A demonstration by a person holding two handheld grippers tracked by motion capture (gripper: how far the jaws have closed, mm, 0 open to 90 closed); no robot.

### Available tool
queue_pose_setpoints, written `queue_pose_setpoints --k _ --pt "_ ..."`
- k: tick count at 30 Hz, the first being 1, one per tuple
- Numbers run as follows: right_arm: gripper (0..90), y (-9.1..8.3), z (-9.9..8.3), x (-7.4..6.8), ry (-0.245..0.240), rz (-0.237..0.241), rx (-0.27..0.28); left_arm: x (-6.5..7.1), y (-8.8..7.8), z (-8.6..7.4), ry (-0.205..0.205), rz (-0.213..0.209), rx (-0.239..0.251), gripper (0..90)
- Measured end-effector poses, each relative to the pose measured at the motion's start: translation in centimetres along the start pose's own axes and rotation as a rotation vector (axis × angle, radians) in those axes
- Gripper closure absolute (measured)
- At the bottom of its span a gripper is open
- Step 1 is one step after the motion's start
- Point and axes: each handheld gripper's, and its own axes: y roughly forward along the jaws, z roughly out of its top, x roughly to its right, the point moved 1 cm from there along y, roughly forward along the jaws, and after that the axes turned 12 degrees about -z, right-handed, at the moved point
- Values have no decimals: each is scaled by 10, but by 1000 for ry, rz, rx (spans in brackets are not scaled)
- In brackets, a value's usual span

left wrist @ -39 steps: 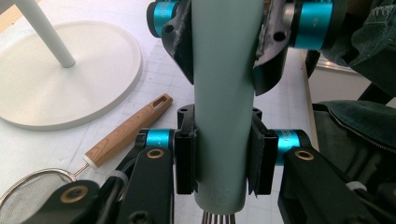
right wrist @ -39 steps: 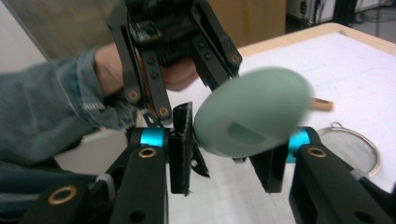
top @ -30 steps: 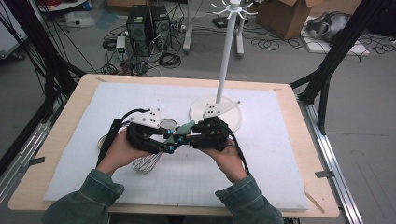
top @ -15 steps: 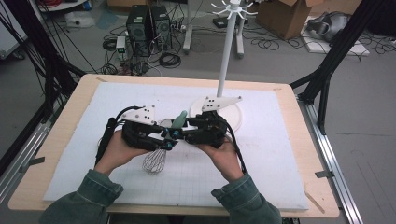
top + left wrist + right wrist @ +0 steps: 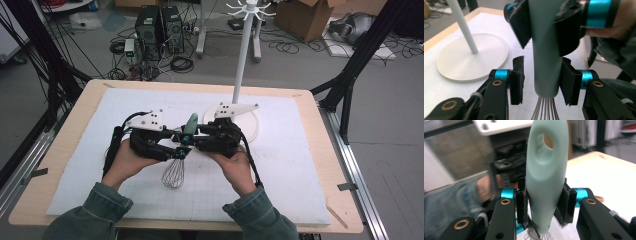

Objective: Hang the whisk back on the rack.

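Since the earlier high view, whisk (image 5: 181, 152) hangs upright between both grippers, handle up. Left gripper (image 5: 541, 83) view: my jaws, just reopening, stand slack beside the handle base. Right gripper (image 5: 544, 205) view: pads clamp the handle higher.

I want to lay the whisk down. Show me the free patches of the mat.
The mat is bare right of the right gripper, below the stand. Its left strip, beside the left gripper, is bare too. The middle is crowded: both grippers meet on the whisk there.
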Motion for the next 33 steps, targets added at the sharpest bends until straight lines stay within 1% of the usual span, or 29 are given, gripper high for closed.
queue_pose_setpoints --k 1,2,3,6,7,8,9,10,11,12,13,14,15,16,18,20,21,23,25,27,28,29,31,33 --pt "656 0 1 -2 5 -24 1 0 1 1 5 14 0 580" --pt "657 0 2 -3 4 -52 4 0 2 1 10 25 -11 583" --pt "657 0 2 -3 4 -52 4 1 4 1 4 29 -5 583" --pt "656 1 5 -9 -3 -103 18 0 7 2 0 40 -1 611" --pt "656 1 6 -11 -11 -115 22 0 7 2 -1 35 6 639" --pt "656 1 7 -13 -27 -131 26 0 7 2 -2 40 12 679" --pt "656 1 8 -14 -39 -142 26 0 7 2 -7 45 20 681" --pt "656 0 9 -16 -61 -141 25 0 7 2 -5 38 20 686" --pt "656 0 9 -16 -61 -141 25 0 6 2 -10 31 27 686" --pt "654 0 9 -15 -78 -122 28 0 6 3 -7 34 26 688" --pt "654 0 9 -15 -78 -122 28 0 5 2 -5 29 21 688" --pt "651 -1 9 -12 -86 -96 24 0 5 2 -4 18 19 688" --pt "651 -1 9 -12 -86 -96 24 0 5 2 -8 7 20 688" --pt "648 -1 9 -10 -96 -79 26 -1 5 2 -10 -3 24 688" --pt "625 -1 8 -7 -103 -40 22 -1 4 2 -14 -26 33 688" --pt "601 -1 7 -4 -117 -9 11 -2 3 2 -20 -52 53 688" --pt "597 -1 6 -3 -119 1 7 -2 3 2 -20 -64 59 688" --pt "597 0 4 1 -110 44 10 -2 2 2 -18 -90 56 688" --pt "607 0 4 2 -107 74 13 -2 3 2 -19 -108 59 689" --pt "631 1 3 3 -98 105 18 -3 3 2 -21 -121 69 688" --pt "657 1 2 2 -95 116 20 -3 3 2 -22 -122 72 688" --pt "659 2 2 2 -94 120 24 -3 3 2 -21 -121 73 688" --pt "663 1 2 1 -103 105 23 -3 4 2 -18 -110 70 687" --pt "666 1 2 1 -102 92 26 -2 3 3 -15 -93 66 682"
